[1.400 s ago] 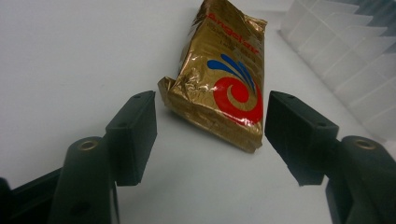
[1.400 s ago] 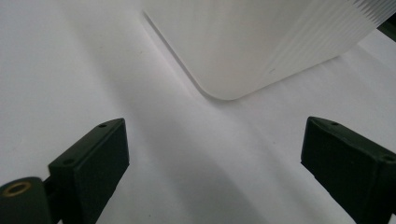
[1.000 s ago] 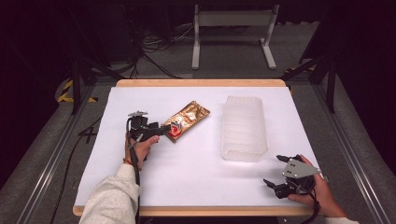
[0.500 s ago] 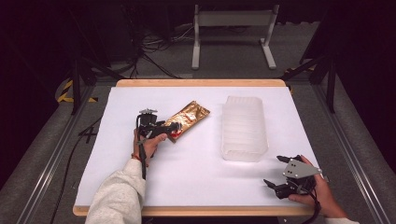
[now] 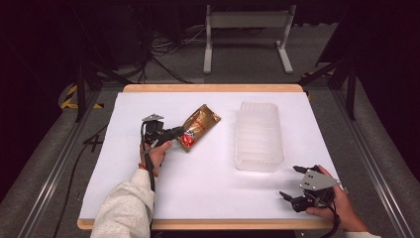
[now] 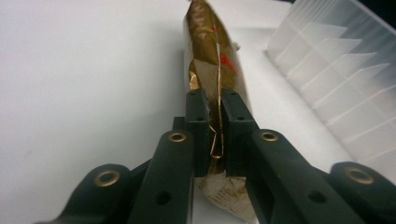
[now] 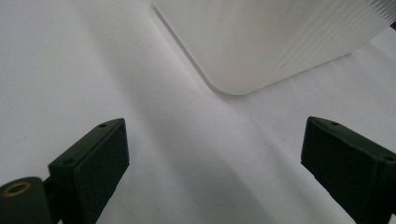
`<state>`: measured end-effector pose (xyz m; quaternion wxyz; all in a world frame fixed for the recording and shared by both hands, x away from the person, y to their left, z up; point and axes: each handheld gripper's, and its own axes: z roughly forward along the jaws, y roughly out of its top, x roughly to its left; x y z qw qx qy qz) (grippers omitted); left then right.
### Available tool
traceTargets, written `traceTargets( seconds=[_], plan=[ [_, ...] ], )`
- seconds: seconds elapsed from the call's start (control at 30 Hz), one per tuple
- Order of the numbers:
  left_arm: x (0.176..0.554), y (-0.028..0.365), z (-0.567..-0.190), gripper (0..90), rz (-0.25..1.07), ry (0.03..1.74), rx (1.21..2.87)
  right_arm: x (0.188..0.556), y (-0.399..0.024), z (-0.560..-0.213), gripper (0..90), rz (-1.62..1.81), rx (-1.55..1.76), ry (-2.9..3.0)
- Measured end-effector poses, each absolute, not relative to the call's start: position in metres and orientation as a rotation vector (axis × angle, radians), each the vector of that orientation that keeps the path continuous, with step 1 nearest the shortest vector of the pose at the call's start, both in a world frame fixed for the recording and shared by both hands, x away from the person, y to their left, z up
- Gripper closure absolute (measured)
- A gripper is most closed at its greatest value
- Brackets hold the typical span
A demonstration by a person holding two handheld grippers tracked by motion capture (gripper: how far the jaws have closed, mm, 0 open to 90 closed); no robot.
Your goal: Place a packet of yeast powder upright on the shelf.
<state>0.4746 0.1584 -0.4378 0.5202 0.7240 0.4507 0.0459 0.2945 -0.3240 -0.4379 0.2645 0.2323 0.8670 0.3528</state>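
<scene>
While the right gripper [image 5: 298, 187] sat idle near the front right corner of the table [image 5: 124, 163], jaws spread wide with nothing between them, the left gripper [image 5: 179, 132] was the one doing the work. Its jaws were clamped on the near end of a gold foil snack packet [image 5: 200, 126], and in the left gripper view you could see the crinkled foil edge [image 6: 215, 135] pinched tight between the two pads. The packet was left of centre on the white tabletop, angled away from the hand, and I couldn't tell if it was fully lifted or if its far end was resting on the surface.

Just to its right stood a clear plastic bin [image 5: 258, 135] with ribbed walls, apart from the packet. My guess is that's where the packet was headed. So progress-wise: the grab looked done and secure, but the carry over and the drop into the bin were all left to do. Early days, basically.
</scene>
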Motion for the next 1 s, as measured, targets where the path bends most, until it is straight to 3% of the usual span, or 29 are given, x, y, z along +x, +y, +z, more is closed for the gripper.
traceTargets(
  seconds=[0.4, 0.57, 0.83, 1.0],
  plan=[
    [0.453, 0.161, -0.406, 86.6, 0.248, 0.875, 1.766, 0.293, -0.324, -0.437, 8.2, 0.957, 0.628, 2.339],
    [0.439, 0.156, -0.388, 86.6, 0.353, 0.759, 1.852, 0.293, -0.324, -0.436, 8.2, 0.958, 0.627, 2.34],
    [0.426, 0.149, -0.372, 86.9, 0.401, 0.669, 1.847, 0.293, -0.323, -0.437, 8.2, 0.954, 0.622, 2.344],
    [0.419, 0.147, -0.349, 87.3, 0.405, 0.527, 1.851, 0.293, -0.323, -0.436, 8.2, 0.963, 0.634, 2.341]
  ],
)
